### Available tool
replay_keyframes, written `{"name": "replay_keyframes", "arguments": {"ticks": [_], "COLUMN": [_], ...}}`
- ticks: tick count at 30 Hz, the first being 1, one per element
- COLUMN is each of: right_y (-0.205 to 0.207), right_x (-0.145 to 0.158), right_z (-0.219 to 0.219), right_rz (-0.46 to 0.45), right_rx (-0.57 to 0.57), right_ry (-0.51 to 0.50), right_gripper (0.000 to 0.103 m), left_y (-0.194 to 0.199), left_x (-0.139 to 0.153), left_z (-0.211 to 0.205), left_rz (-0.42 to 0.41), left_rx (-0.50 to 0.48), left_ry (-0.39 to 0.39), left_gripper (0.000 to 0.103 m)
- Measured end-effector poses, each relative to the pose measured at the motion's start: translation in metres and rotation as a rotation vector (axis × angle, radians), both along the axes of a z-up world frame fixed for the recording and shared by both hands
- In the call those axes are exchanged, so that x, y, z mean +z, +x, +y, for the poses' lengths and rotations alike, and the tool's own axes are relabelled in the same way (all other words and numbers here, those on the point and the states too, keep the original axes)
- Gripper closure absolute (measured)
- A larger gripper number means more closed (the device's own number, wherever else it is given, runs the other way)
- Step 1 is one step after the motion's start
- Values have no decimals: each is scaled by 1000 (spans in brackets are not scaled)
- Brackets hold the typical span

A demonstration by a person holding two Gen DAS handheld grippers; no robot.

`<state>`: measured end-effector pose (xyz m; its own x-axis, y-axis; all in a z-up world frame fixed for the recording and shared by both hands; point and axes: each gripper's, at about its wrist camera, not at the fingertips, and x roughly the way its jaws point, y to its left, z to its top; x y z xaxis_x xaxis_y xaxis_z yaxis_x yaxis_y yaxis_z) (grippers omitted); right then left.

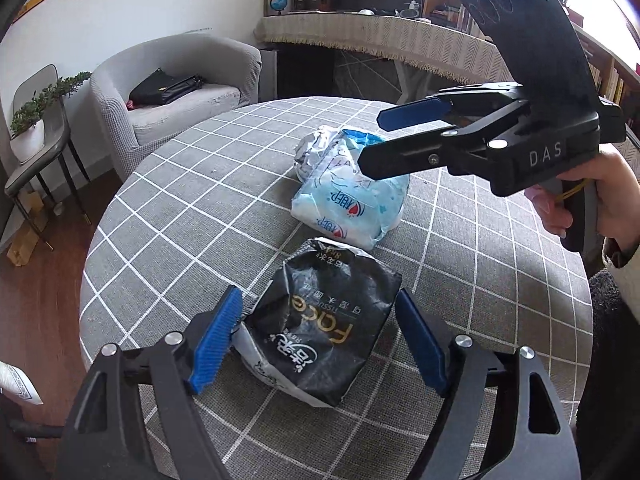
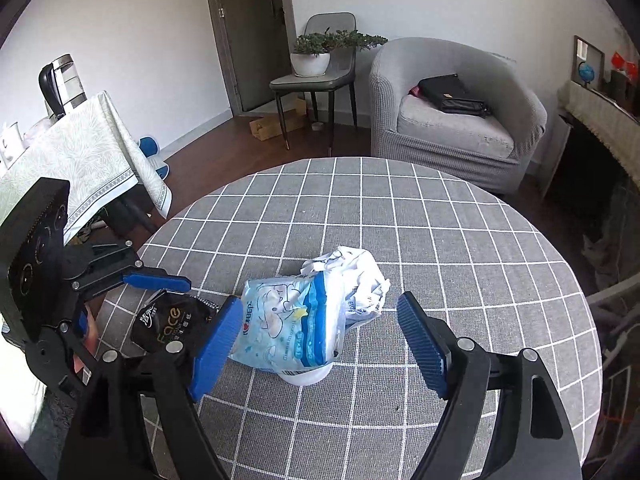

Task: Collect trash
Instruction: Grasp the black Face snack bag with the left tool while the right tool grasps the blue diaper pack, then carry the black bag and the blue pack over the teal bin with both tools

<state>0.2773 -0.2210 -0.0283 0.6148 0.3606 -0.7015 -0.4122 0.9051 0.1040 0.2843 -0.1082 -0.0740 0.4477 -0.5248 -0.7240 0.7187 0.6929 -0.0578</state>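
Note:
A crumpled black tissue pack (image 1: 324,328) marked "Face" lies on the round grey checked table (image 1: 180,208). My left gripper (image 1: 320,340) is open with its blue pads on either side of the pack. A light blue tissue pack (image 1: 348,200) lies behind it, with a crumpled white wrapper (image 1: 316,148) beyond. My right gripper (image 2: 320,340) is open around the light blue pack (image 2: 288,320); the white wrapper (image 2: 356,276) lies behind it. The right gripper (image 1: 372,140) also hangs over the blue pack in the left wrist view. The black pack (image 2: 168,320) and the left gripper (image 2: 160,292) appear at the left.
A grey armchair (image 2: 452,120) with a black bag (image 2: 452,94) stands beyond the table. A chair with a potted plant (image 2: 316,56) is beside it. A cloth-covered side table (image 2: 72,152) with a kettle is at left. A long draped counter (image 1: 400,40) runs behind.

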Motion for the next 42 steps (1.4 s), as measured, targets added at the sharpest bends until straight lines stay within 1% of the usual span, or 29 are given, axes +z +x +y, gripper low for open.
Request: {"name": "replay_keyframes", "arguments": {"ticks": [1, 6, 8, 14, 18, 22, 27, 30, 33, 34, 35, 36, 38, 42], "right_y": [0, -1, -5, -11, -14, -16, -17, -14, -13, -13, -12, -10, -9, -17], "right_x": [0, -4, -2, 2, -2, -9, -20, -29, -32, -33, -32, -32, -31, -28], "right_z": [1, 6, 10, 23, 31, 45, 68, 75, 74, 74, 73, 71, 68, 74], "right_rz": [3, 8, 1, -26, -23, -37, -56, -53, -38, -30, -27, -25, -22, -46], "right_rx": [1, 8, 12, 10, 3, -16, -54, -72, -96, -99, -104, -113, -127, -133], "right_ry": [-1, -12, -19, -71, -97, -184, -355, -409, -387, -371, -357, -343, -316, -319], "right_gripper": [23, 23, 23, 22, 18, 18, 16, 16, 17, 19, 28, 30, 32, 32], "left_y": [-1, -11, -14, -22, -26, -37, -52, -61, -67, -70, -73, -76, -81, -91], "left_x": [0, 2, 2, 10, 9, 10, 13, 17, 23, 25, 27, 29, 31, 37], "left_z": [-1, -5, -4, 8, 17, 24, 35, 41, 49, 51, 54, 57, 62, 69], "left_rz": [-4, -19, -20, -8, 14, 22, 26, 21, 13, 11, 8, 4, -5, -26], "left_rx": [-4, -10, -1, 25, 56, 64, 72, 84, 98, 101, 107, 115, 124, 164], "left_ry": [2, 16, 14, -14, -23, -23, -39, -44, -63, -70, -77, -82, -84, -89], "left_gripper": [24, 35, 37, 37, 37, 37, 37, 37, 37, 37, 37, 37, 37, 37]}}
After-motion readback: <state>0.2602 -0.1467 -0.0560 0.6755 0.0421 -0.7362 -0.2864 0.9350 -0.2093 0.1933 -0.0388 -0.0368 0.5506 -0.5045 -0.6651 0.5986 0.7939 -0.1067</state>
